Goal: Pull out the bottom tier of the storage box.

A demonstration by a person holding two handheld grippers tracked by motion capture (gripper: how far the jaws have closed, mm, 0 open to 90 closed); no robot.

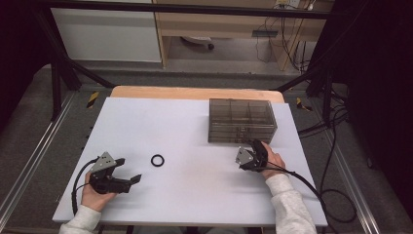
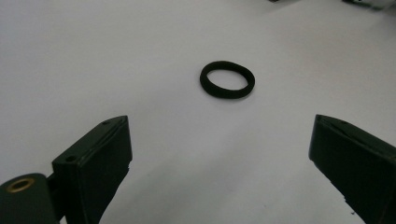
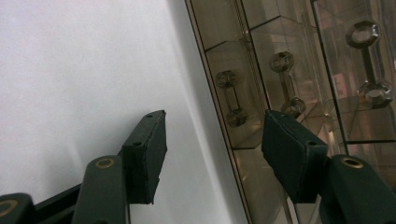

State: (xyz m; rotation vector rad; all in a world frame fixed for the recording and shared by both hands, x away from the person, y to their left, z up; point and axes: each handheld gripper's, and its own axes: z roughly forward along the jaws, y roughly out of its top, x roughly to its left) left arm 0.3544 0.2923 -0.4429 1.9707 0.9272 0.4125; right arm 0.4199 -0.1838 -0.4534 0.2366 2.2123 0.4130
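White foam board covered the table, and on it lay one black ring and one smoky transparent drawer box, well apart from each other. On the left side, the left gripper rested on the board with its two jaws wide apart and nothing between them, and the ring lay near, just ahead of them. The right gripper stood close against the front of the box, where three drawer handles were visible; its jaws were half apart and pressed on nothing.
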